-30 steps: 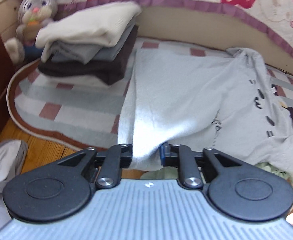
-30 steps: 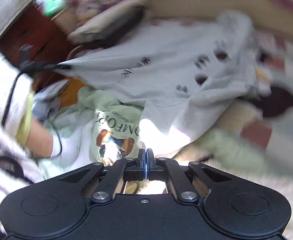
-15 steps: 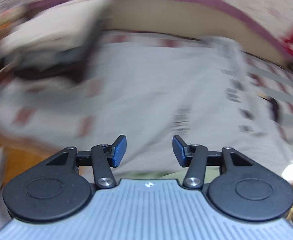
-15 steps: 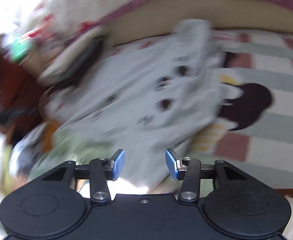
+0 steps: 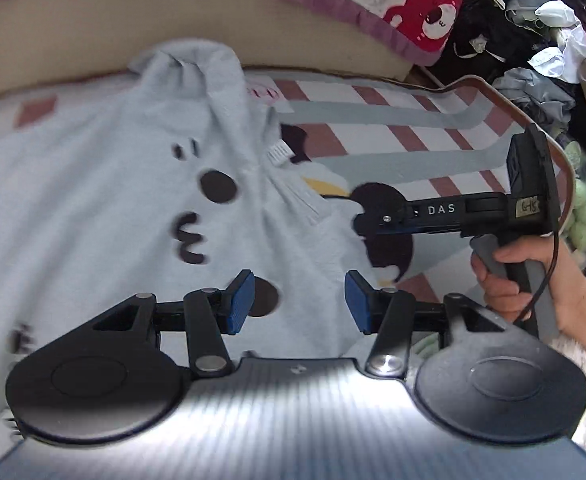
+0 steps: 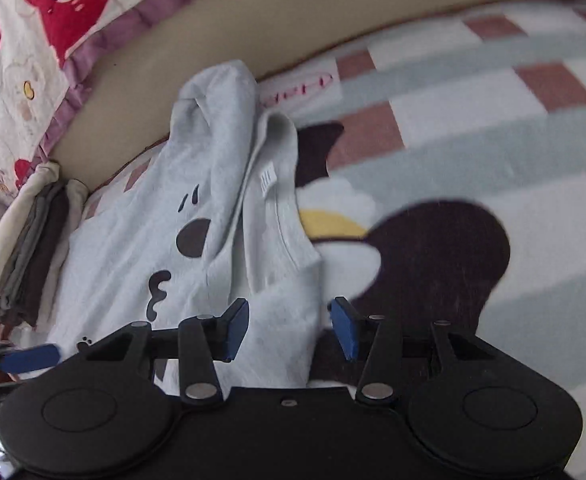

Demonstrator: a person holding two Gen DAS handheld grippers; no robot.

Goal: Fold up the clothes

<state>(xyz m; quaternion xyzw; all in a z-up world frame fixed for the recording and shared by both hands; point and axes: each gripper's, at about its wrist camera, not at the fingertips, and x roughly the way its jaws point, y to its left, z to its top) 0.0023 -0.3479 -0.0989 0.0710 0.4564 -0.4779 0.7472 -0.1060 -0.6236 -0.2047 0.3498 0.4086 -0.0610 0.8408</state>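
Left wrist: sweatshirt [image 5: 93, 208] lengthwise, collar rightward

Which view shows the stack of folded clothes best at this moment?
The right wrist view. The stack of folded clothes sits at its left edge, beside the light grey shirt, with cream, grey and dark layers visible. The left wrist view shows none of it, only the shirt and rug.
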